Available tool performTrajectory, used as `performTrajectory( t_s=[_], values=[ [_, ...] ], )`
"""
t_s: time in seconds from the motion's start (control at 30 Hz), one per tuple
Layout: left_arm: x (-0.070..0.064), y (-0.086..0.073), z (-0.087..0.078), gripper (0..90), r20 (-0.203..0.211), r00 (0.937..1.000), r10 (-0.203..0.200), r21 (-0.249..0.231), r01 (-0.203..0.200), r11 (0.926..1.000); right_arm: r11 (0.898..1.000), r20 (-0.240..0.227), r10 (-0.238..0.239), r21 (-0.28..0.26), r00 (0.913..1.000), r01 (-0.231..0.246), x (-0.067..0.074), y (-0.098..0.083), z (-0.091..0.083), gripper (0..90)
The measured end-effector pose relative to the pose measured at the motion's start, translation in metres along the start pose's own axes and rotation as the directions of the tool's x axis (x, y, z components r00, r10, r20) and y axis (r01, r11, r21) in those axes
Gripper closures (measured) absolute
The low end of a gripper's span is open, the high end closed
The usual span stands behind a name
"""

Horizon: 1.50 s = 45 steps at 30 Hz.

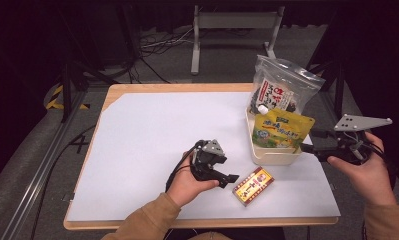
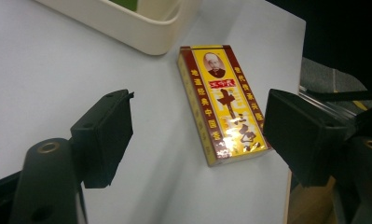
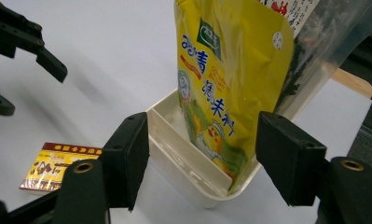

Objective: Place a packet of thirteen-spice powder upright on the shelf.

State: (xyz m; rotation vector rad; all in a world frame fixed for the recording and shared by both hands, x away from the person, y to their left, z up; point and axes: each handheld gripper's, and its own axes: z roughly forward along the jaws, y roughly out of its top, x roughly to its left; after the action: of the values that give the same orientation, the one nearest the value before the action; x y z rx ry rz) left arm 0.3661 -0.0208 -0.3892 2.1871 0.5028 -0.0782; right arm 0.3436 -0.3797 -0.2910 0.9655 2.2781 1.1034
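**Two packs in the bin, one box waiting on the sheet**

We see the white sheet [image 1: 152, 150] covering the wooden table across the middle of the high view, and at its right edge the cream bin [image 1: 267, 157]. Two things already stand upright in it: the clear bag of dark snacks [image 1: 282, 90] at the back and the yellow pouch [image 1: 282, 131] in front of it. By our reading, that part of the packing is done. Left to do is the red-and-yellow box [image 1: 253, 186], lying flat on the sheet just below the bin, lower centre right of the high view. The left gripper [image 1: 230, 177] points at it from just beside it, jaws spread wide with nothing between them. The right gripper [image 1: 307, 148], at the right of the frame, sits close to the bin's right wall, jaws likewise released and gripping nothing.
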Motion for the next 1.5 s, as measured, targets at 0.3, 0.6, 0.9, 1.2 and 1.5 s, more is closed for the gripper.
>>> performTrajectory(
  t_s=[0.3,0.6,0.9,1.2,1.5],
  values=[
    [-0.012,-0.003,0.027,22.9,0.005,0.9998,0.019,0.055,-0.019,0.9983,1.000,-0.013,0.007,-0.005,0.9999,-0.007,0.007,-0.011,0.012,35.0],
    [-0.021,-0.011,0.049,22.5,-0.024,0.9995,0.021,0.071,-0.019,0.9973,1.000,-0.008,0.010,-0.028,0.9999,-0.010,0.019,-0.017,0.016,34.0],
    [-0.023,-0.014,0.059,15.9,-0.021,0.9985,-0.049,0.059,0.051,0.9970,0.999,0.017,0.026,-0.038,0.9995,-0.025,0.021,-0.026,0.019,32.0],
    [-0.031,-0.017,0.070,13.9,-0.028,0.9993,-0.024,0.088,0.026,0.9958,0.999,0.018,0.025,-0.039,0.9995,-0.025,0.023,-0.027,0.019,31.7],
    [-0.033,-0.021,0.076,16.2,-0.044,0.9988,0.020,0.117,-0.015,0.9930,0.999,0.013,0.023,-0.035,0.9997,-0.022,0.024,-0.029,0.021,31.5]
  ],
)
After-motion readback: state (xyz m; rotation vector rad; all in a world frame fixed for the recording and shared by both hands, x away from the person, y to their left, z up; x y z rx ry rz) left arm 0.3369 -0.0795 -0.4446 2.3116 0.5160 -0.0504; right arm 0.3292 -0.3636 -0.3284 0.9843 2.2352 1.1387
